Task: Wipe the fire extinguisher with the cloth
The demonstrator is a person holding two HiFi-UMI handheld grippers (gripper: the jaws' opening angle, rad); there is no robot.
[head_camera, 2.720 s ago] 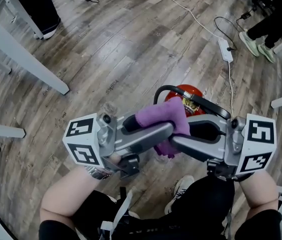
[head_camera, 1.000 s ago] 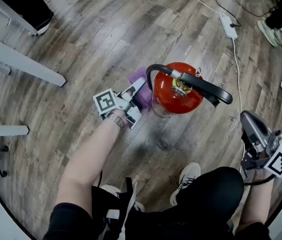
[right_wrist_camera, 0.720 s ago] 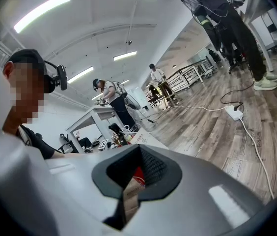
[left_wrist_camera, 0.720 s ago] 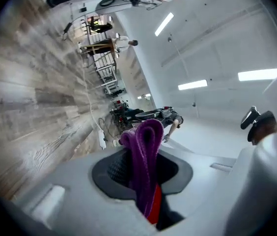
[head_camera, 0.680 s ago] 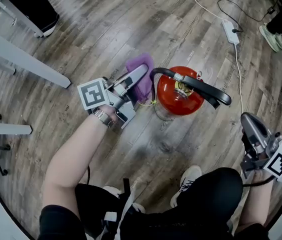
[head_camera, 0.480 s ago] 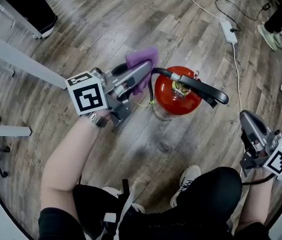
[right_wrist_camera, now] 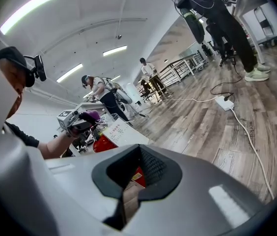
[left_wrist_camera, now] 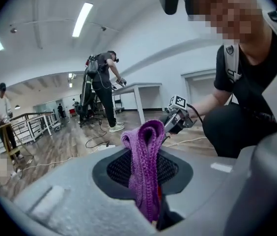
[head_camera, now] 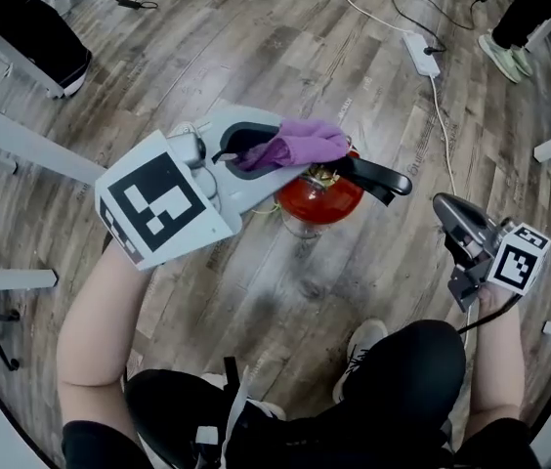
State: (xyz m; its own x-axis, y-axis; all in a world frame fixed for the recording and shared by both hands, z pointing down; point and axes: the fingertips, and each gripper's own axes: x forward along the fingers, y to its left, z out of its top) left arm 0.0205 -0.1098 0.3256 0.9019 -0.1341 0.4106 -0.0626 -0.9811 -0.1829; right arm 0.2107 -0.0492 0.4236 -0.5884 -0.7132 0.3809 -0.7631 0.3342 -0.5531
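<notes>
Up from the floor went the left gripper point(head_camera: 290, 156) since a second earlier: then it sat low at the extinguisher's point(head_camera: 317, 197) 9 o'clock with its marker cube small and tilted, and at this moment it was raised close to the head camera, rolled so that one big marker face looked up, its jaws reaching in from 9 o'clock over the extinguisher's top. Its jaws were pinching the purple cloth point(head_camera: 301, 143), which bunched out past the tips and covered the valve; in the left gripper view the cloth stood as a folded ridge squeezed between the two pads. The extinguisher stood upright on the wood floor point(head_camera: 207, 57) near the middle of the head view, red body showing below the cloth, its black lever point(head_camera: 377, 176) jutting toward 3 o'clock.

The right gripper point(head_camera: 448, 211) was at the extinguisher's 4 o'clock, well apart from it, much where it had been a second before. Its jaws were pressed together with nothing between them; its own view looked past them at the red body and white label.

A white power strip point(head_camera: 419, 54) lay on the floor at 1 o'clock from the extinguisher, its cord running back toward 5 o'clock. The person's shoe point(head_camera: 358, 361) was at 6 o'clock. A white table leg point(head_camera: 21, 143) crossed at 9 o'clock.
</notes>
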